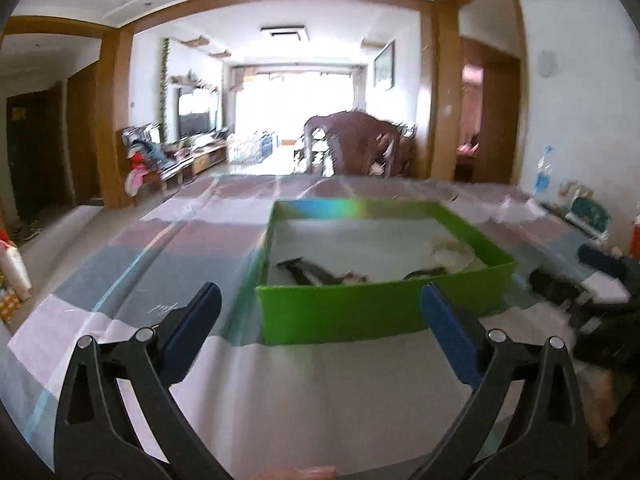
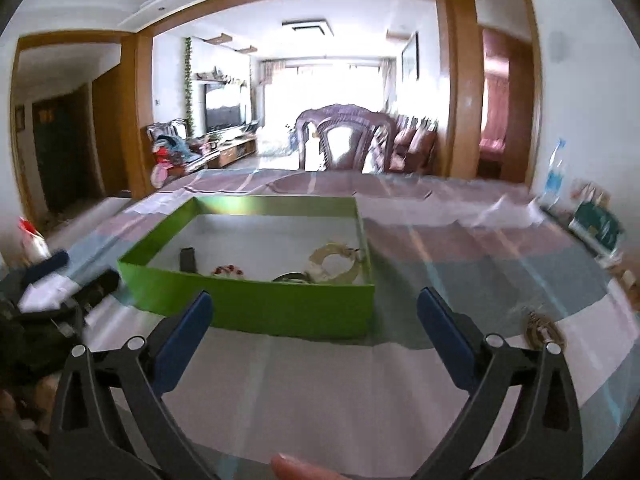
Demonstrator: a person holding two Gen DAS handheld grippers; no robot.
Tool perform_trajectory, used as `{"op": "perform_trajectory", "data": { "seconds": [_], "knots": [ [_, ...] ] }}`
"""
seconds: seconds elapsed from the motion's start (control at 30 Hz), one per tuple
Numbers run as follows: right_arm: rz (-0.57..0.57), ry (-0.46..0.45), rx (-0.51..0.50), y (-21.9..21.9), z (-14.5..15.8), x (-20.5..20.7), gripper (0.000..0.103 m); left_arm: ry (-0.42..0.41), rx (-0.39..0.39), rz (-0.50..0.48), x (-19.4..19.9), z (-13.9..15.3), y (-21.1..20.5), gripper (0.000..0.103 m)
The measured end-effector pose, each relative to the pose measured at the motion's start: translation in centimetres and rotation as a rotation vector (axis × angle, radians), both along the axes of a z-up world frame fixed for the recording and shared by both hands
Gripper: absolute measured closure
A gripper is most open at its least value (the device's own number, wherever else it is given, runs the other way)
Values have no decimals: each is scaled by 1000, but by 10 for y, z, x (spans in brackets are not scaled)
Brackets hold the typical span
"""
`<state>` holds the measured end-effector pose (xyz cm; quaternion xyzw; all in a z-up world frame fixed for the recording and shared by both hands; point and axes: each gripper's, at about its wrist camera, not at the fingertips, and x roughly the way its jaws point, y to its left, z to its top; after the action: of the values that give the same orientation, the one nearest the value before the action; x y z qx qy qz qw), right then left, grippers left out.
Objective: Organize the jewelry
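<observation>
A shallow green box [image 1: 340,312] with a white floor stands on the checked tablecloth; it also shows in the right wrist view [image 2: 256,312]. Inside lie a dark strap-like piece [image 1: 308,270], a pale coiled necklace [image 2: 334,264], a small red-beaded piece [image 2: 229,270] and a small dark block [image 2: 187,260]. A bronze jewelry piece [image 2: 540,330] lies on the cloth right of the box. My left gripper [image 1: 320,300] is open and empty just before the box's near wall. My right gripper [image 2: 312,304] is open and empty, also before the box.
A wooden chair [image 2: 344,140] stands at the table's far side. Boxes and a bottle [image 2: 556,172] sit along the right wall edge. The other gripper shows at the right edge of the left wrist view [image 1: 600,280] and at the left edge of the right wrist view [image 2: 60,288].
</observation>
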<state>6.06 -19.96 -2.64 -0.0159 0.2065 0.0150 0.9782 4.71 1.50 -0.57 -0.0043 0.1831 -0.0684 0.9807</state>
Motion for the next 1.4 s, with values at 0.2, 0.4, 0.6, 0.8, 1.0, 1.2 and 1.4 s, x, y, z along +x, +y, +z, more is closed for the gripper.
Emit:
{"op": "perform_trajectory", "data": {
  "seconds": [0.2, 0.4, 0.6, 0.8, 1.0, 1.2, 1.4],
  "knots": [
    [5, 0, -98, 15, -12, -4, 3, 6, 19, -20, 2, -4, -6, 4],
    [-5, 8, -70, 9, -11, -3, 3, 24, 37, -41, 2, -8, -10, 4],
    [-8, 15, -30, 4, -8, -3, 3, 28, 57, -53, 0, -11, -12, 4],
    [-7, 17, -29, 4, -8, -2, 3, 32, 55, -53, -1, -12, -12, 4],
    [-6, 21, -27, 3, -7, -3, 3, 32, 55, -53, -1, -12, -12, 4],
    [-5, 21, -24, 3, -7, -3, 3, 35, 57, -54, 0, -14, -13, 4],
    [-5, 21, -25, 3, -7, -3, 3, 35, 58, -54, 0, -14, -13, 4]
  ]
}}
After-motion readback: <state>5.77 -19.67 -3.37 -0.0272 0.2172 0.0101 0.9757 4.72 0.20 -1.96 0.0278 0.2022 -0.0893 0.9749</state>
